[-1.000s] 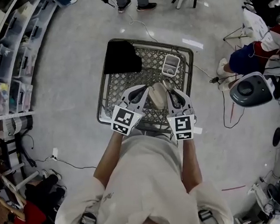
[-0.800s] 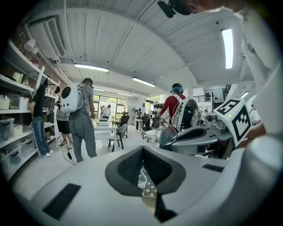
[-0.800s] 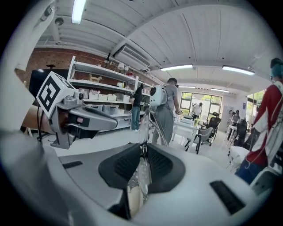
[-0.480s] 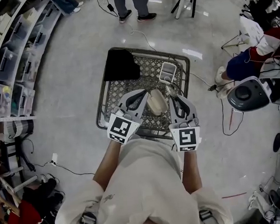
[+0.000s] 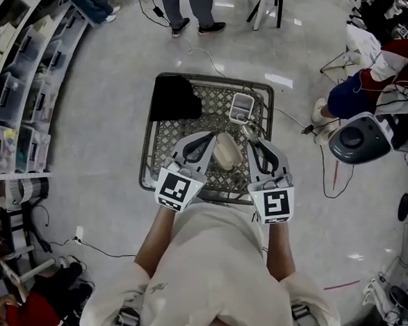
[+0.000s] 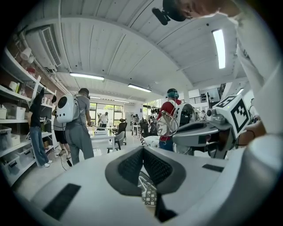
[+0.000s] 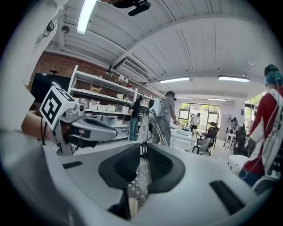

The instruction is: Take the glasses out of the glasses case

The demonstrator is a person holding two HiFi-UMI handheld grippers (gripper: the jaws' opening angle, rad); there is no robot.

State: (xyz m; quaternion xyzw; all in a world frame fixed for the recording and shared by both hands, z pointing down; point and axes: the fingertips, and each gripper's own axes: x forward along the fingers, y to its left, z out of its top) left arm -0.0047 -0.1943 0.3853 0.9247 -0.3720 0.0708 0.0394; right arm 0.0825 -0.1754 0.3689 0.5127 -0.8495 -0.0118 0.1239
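Right gripper (image 7: 142,149) higher than before, glasses (image 7: 143,126) between its fingers (image 7: 160,165).

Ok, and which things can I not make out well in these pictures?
- Case: head view, too small to tell if it is open or shut.
- Glasses: right gripper view, seen edge-on, and the jaws cover the lower part.
- Tray: head view, too small to see what it holds.
- Black thing: head view, one dark patch with no detail.
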